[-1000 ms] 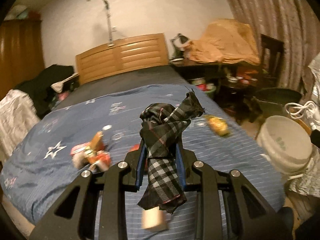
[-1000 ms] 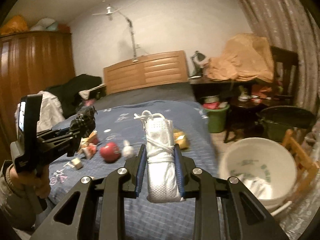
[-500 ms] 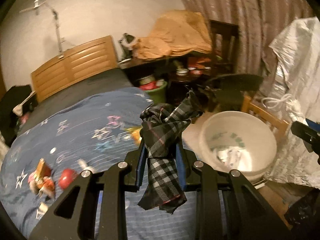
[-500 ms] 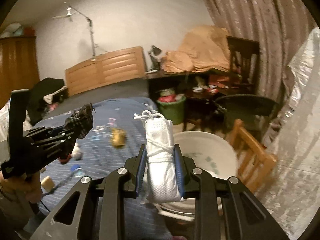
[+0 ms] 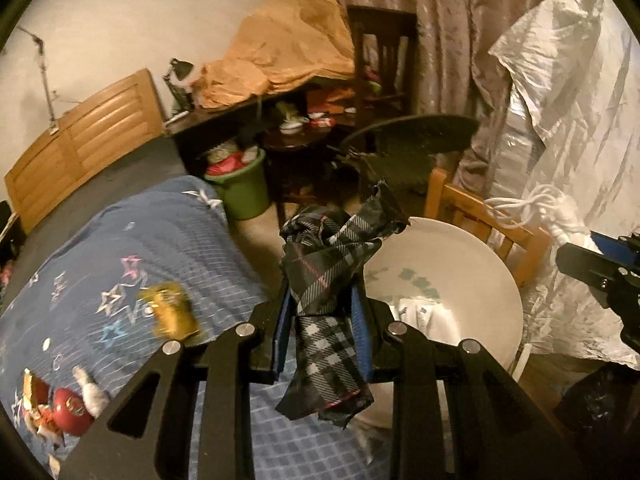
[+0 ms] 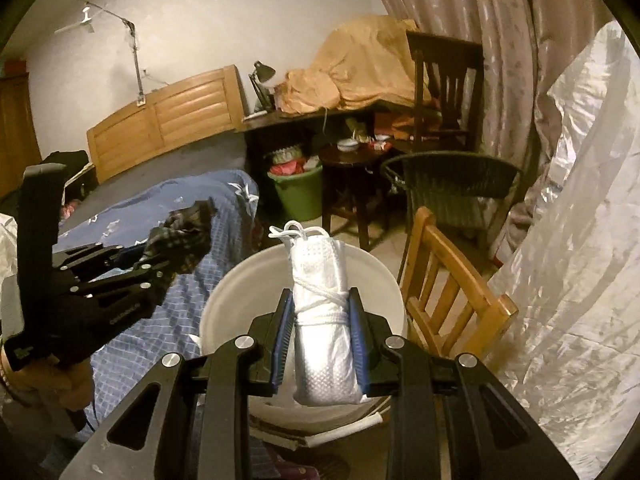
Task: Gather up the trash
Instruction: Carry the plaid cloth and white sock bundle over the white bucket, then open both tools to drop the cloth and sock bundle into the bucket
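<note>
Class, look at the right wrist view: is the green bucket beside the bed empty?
No: the green bucket holds red and pale crumpled items up to its rim.

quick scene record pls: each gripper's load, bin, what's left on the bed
left gripper: shut on plaid wrapper, at the bed edge beside the bucket
right gripper: shut on white bundle tied with cord, above the bucket
bucket: white, on the floor between bed and wooden chair, white scraps inside
bed: gold packet, red ball and small scraps remain
green bin: by the desk, full
</note>
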`<state>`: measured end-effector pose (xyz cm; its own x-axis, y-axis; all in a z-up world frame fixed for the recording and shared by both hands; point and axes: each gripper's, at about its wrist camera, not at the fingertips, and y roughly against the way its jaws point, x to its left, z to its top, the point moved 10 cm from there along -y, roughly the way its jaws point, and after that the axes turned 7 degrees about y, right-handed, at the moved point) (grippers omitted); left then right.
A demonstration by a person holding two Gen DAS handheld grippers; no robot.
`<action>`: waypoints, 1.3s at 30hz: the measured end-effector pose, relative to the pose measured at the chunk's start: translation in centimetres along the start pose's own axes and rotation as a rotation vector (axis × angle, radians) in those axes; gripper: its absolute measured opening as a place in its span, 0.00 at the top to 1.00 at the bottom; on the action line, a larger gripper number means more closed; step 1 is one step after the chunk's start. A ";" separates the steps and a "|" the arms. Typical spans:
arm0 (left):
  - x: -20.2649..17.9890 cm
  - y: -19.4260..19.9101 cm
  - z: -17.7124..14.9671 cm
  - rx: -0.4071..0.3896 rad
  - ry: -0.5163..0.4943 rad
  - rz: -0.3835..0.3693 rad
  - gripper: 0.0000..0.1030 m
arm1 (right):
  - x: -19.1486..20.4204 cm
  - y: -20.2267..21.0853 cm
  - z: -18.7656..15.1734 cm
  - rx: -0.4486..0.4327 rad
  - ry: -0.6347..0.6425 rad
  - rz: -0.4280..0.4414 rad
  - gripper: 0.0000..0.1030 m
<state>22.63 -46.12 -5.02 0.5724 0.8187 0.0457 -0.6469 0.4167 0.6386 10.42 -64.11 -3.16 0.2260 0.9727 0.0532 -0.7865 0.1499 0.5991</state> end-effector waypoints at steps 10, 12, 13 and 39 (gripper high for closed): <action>-2.5 -3.7 -0.8 0.078 -0.048 -0.050 0.75 | -1.9 -3.7 -1.4 0.088 -0.048 -0.002 0.73; -2.6 -4.1 -1.0 0.087 -0.052 -0.052 0.75 | -2.0 -4.2 -1.6 0.101 -0.049 0.000 0.73; -2.6 -4.3 -1.0 0.090 -0.055 -0.052 0.75 | -2.0 -4.5 -1.7 0.109 -0.047 0.000 0.73; -2.0 -6.0 -1.1 0.105 -0.049 -0.031 0.47 | -0.8 -7.3 -0.6 0.121 -0.013 -0.031 0.40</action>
<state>24.80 -49.81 -9.83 0.6167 0.7848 0.0607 -0.5741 0.3956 0.7169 15.59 -65.91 -8.07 0.2572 0.9654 0.0427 -0.7042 0.1569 0.6925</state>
